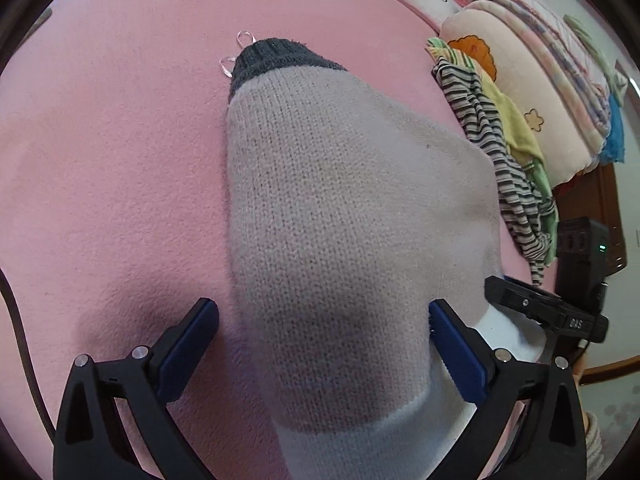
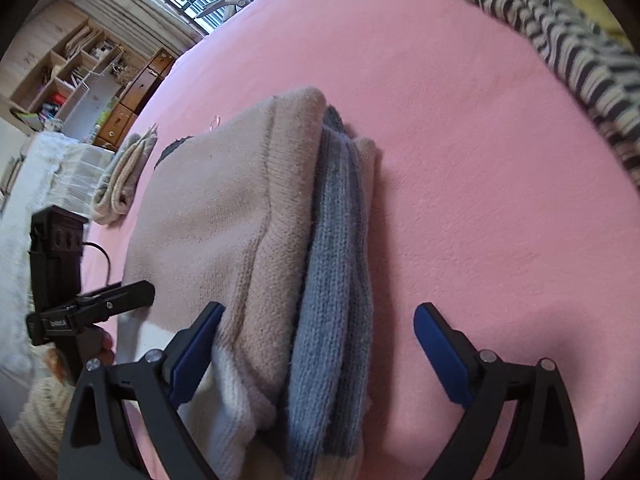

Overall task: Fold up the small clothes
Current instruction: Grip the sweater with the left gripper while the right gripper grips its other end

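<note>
Lying on pink bedcover (image 1: 100,160), folded knit sweater (image 1: 340,220), left hand-held gripper (image 1: 324,344) and right hand-held gripper (image 2: 318,344) wide open, gripping nothing

Pink bedspread (image 1: 120,160), stacked quilts (image 1: 560,80), shelves (image 2: 80,68)

Left gripper (image 1: 324,344) and right gripper (image 2: 320,340) angle downward, jaws apparently spread wide.

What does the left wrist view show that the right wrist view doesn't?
Left wrist only: the sweater's dark grey cuff and the stacked pillows. Right wrist only: the sweater's folded grey-blue edge, a folded beige garment and shelves. Both: the beige sweater, pink bed cover, striped clothing, and each view's own gripper open, left, right.
</note>
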Demonstrator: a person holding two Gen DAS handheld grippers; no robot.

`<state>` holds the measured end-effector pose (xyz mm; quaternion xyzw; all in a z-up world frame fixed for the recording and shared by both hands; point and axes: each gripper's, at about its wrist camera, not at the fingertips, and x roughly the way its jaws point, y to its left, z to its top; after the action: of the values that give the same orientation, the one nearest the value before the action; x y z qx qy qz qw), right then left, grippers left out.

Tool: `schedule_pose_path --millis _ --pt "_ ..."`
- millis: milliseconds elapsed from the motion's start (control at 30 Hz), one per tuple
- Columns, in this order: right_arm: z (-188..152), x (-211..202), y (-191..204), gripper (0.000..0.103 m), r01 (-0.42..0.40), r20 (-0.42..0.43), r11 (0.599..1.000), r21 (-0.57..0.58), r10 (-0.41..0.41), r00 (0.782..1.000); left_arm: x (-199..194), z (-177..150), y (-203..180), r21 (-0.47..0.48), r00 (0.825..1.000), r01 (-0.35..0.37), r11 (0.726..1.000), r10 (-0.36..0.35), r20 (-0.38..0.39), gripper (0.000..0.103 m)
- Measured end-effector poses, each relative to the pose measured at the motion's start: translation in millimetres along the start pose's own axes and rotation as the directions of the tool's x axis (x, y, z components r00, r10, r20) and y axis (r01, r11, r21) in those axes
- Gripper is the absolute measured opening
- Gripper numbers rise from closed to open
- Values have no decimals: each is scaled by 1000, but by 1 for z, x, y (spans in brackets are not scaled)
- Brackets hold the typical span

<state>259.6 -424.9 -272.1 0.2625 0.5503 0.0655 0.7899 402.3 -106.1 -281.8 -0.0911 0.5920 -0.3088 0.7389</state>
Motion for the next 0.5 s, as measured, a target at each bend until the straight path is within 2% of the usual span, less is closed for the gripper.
schedule_pose_path --millis 133,267,300,367,400,500 --pt "4 11 -9 103 -63 -27 998 27 64 998 5 -1 4 -14 999 35 999 -35 7 103" --pt "5 20 -5 103 -105 -42 994 17 105 994 9 0 -1 1 999 17 1000 -17 29 102" --pt "5 21 -3 102 -109 -39 994 14 110 993 9 -1 -6 18 999 3 1000 -4 34 96" --pt "4 22 3 80 -152 -40 988 -3 152 988 8 -1 -14 42 999 -5 999 3 40 82" --pt "3 21 5 64 -184 -46 983 9 184 982 6 -2 -17 47 999 -23 999 21 42 79" --pt "1 14 18 56 -125 -22 991 -41 124 992 -2 -4 -30 86 994 -92 992 86 69 65"
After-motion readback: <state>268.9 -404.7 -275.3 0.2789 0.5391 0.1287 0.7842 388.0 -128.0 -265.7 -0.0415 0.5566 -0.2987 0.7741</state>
